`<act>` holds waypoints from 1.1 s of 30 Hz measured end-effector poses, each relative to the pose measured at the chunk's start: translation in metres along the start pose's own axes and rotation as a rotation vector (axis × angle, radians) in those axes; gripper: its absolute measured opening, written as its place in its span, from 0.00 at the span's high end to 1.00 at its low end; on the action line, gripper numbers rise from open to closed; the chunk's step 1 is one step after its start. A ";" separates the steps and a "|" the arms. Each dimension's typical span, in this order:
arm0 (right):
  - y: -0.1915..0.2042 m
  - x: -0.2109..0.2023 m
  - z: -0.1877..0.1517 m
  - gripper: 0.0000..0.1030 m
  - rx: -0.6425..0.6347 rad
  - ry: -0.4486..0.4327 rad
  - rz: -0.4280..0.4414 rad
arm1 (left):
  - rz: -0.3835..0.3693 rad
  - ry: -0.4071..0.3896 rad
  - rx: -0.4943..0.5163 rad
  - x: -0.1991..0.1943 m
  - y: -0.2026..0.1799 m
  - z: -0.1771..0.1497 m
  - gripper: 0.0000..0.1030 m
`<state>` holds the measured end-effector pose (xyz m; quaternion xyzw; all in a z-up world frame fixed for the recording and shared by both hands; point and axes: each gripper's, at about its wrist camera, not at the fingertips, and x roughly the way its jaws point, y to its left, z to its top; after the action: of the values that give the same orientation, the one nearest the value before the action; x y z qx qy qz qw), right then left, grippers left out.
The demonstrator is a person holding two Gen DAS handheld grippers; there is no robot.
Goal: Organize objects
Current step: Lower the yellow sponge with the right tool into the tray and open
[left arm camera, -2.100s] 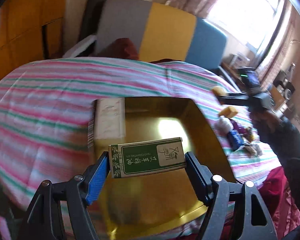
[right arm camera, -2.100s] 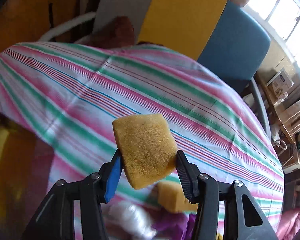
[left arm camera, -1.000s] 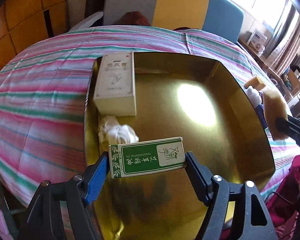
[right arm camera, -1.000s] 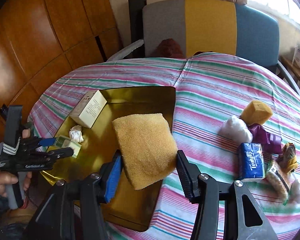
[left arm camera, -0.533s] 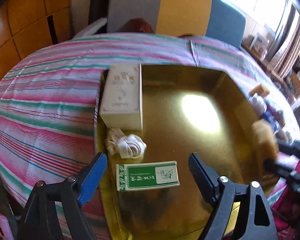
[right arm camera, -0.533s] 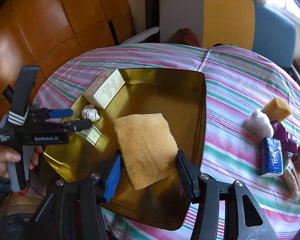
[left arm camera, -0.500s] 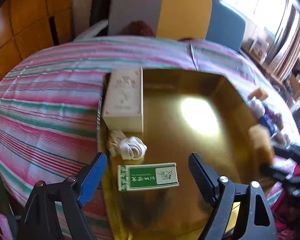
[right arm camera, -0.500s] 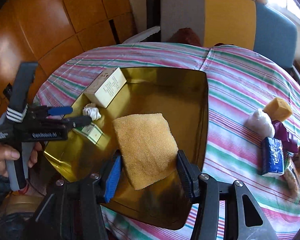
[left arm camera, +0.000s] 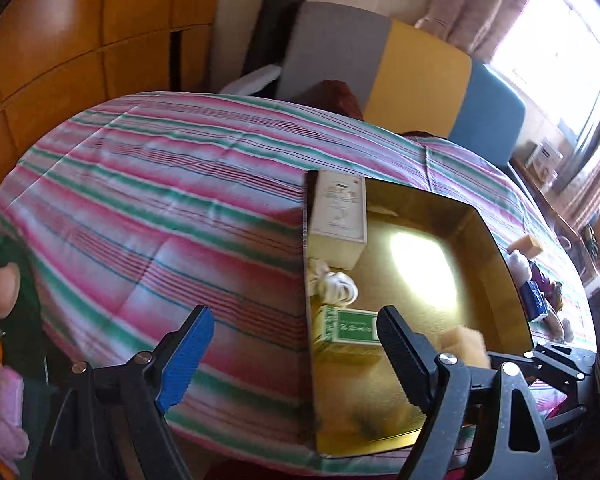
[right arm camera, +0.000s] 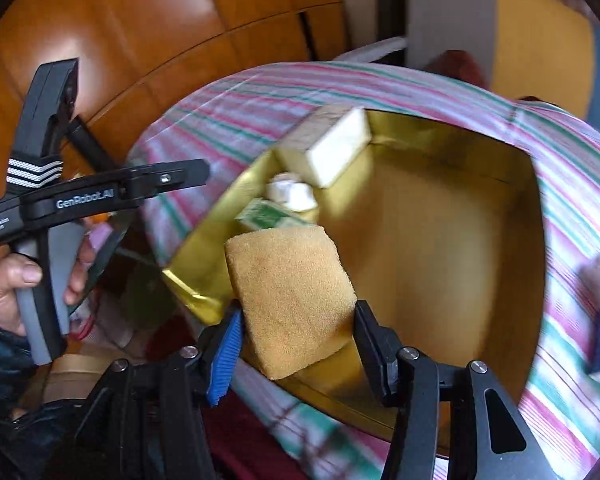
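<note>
Sponge held: the yellow sponge (right arm camera: 290,300) is being pinched between the pads of the right gripper (right arm camera: 296,340), hanging over the near corner of the gold tray (right arm camera: 440,280).
Left gripper: the left gripper (left arm camera: 296,344) is being held with its jaws spread wide and nothing between them, off the tray's left edge, over the striped tablecloth (left arm camera: 160,208).
Risk, edge drop: the sponge is being carried close to the tray's near rim; if released here, it is likely being sent onto the rim or off the table edge.
Risk, crowding: the green box (right arm camera: 270,216) is lying just beyond the sponge, with the white wad (right arm camera: 290,192) and the cream box (right arm camera: 328,148) lined up behind it along the left wall; a low pass is likely knocking them.
Risk, springback: the sponge is being squeezed, so a bounce or roll on release is being judged possible.
Free room: the middle and right of the tray floor are being left bare, so a clearer spot is being offered there.
Still outside: small items (left arm camera: 534,280), among them another sponge piece (left arm camera: 526,245), are being left on the cloth right of the tray.
Blur: the right edge of the right wrist view is being smeared, so items there cannot be told apart.
</note>
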<state>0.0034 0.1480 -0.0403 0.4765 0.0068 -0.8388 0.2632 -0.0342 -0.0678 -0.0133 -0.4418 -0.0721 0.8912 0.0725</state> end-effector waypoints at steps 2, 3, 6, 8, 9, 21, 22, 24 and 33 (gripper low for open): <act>0.011 0.012 0.006 0.46 -0.022 0.021 0.019 | -0.004 -0.006 -0.012 -0.003 0.005 -0.001 0.17; 0.015 0.018 0.009 0.46 -0.028 0.033 0.029 | -0.002 -0.013 -0.018 -0.004 0.007 -0.002 0.17; 0.029 0.041 0.019 0.44 -0.049 0.077 0.060 | 0.011 -0.022 -0.025 -0.006 0.011 -0.002 0.17; 0.035 0.056 0.022 0.42 -0.051 0.109 0.076 | 0.012 -0.023 -0.036 -0.007 0.016 -0.003 0.17; 0.038 0.062 0.023 0.42 -0.052 0.123 0.086 | 0.016 -0.024 -0.041 -0.008 0.018 -0.003 0.17; 0.032 0.051 0.019 0.18 0.017 0.070 0.109 | 0.039 -0.043 0.007 -0.015 0.007 -0.006 0.17; 0.030 0.047 0.018 0.18 0.024 0.062 0.106 | 0.039 -0.047 0.015 -0.017 0.005 -0.006 0.17; 0.025 0.039 0.018 0.17 0.035 0.042 0.097 | 0.040 -0.059 0.035 -0.020 -0.002 -0.005 0.17; -0.011 -0.005 0.014 0.14 0.116 -0.069 0.003 | 0.030 -0.076 0.153 -0.026 -0.044 -0.006 0.17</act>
<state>-0.0109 0.1560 -0.0316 0.4619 -0.0513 -0.8533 0.2364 -0.0111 -0.0296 0.0122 -0.4020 -0.0001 0.9112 0.0898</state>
